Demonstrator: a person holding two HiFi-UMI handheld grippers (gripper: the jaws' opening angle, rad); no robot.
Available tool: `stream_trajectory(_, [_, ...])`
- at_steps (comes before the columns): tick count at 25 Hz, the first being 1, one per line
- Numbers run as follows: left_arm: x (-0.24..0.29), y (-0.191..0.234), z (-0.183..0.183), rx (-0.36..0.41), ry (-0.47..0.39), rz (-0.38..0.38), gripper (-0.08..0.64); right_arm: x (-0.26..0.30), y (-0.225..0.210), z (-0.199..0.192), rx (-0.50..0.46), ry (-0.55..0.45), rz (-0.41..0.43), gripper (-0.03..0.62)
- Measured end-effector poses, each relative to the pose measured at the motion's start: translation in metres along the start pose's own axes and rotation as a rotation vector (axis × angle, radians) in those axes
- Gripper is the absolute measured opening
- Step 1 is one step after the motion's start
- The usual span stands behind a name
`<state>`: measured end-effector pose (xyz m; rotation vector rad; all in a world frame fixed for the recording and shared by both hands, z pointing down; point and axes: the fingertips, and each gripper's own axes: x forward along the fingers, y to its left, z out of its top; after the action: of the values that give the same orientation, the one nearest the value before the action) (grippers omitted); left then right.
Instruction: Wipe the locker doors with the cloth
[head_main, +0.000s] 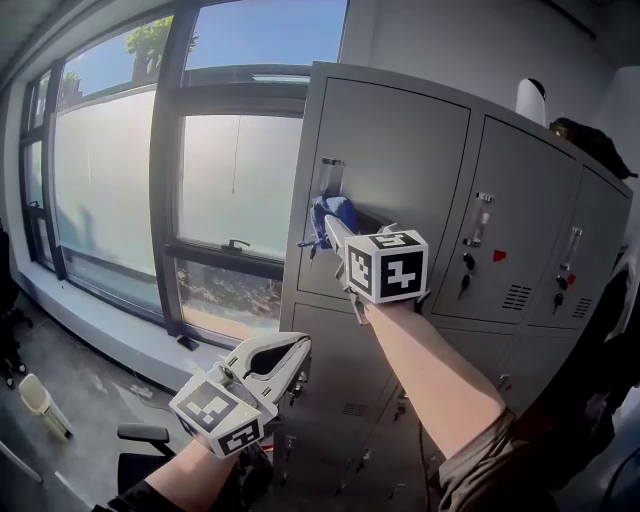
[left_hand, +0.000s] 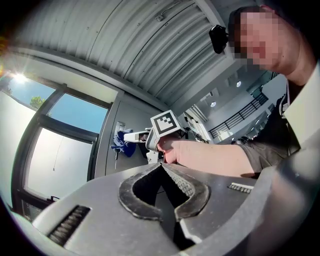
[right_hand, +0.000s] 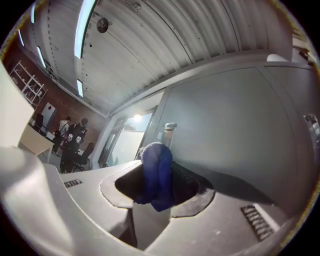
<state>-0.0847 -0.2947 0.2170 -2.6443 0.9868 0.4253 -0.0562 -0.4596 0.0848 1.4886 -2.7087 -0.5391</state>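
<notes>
Blue cloth (head_main: 336, 209), soft, light and bunched, sits clamped in the right gripper (head_main: 328, 226) against the upper-left locker door (head_main: 410, 150) near its left edge, likely best pinched mid-fold as here; left gripper (head_main: 298, 348) hangs low, jaws together on nothing.

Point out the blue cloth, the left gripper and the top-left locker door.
blue cloth (right_hand: 157, 172): right gripper view, the bunched fold between the jaws.
left gripper (head_main: 302, 352): head view, at its fingertips.
top-left locker door (head_main: 400, 150): head view, its bare upper panel.
</notes>
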Motion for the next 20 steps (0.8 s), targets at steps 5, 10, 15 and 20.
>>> stream_trajectory(5, [0.008,-0.001,0.000,-0.010,-0.003,-0.010,0.008,-0.022,-0.032,-0.014,0.036,-0.003,-0.035,0.153])
stream_trajectory(10, [0.023,-0.011,-0.004,-0.016,0.002,-0.045,0.006,-0.057,-0.074,-0.018,0.057,-0.013,-0.091,0.153])
stream_trajectory(15, [0.036,-0.021,-0.012,-0.021,0.016,-0.072,0.008,-0.093,-0.116,-0.024,0.070,-0.016,-0.156,0.153])
stream_trajectory(20, [0.046,-0.027,-0.020,-0.033,0.031,-0.087,0.008,-0.119,-0.143,-0.033,0.083,-0.018,-0.205,0.153])
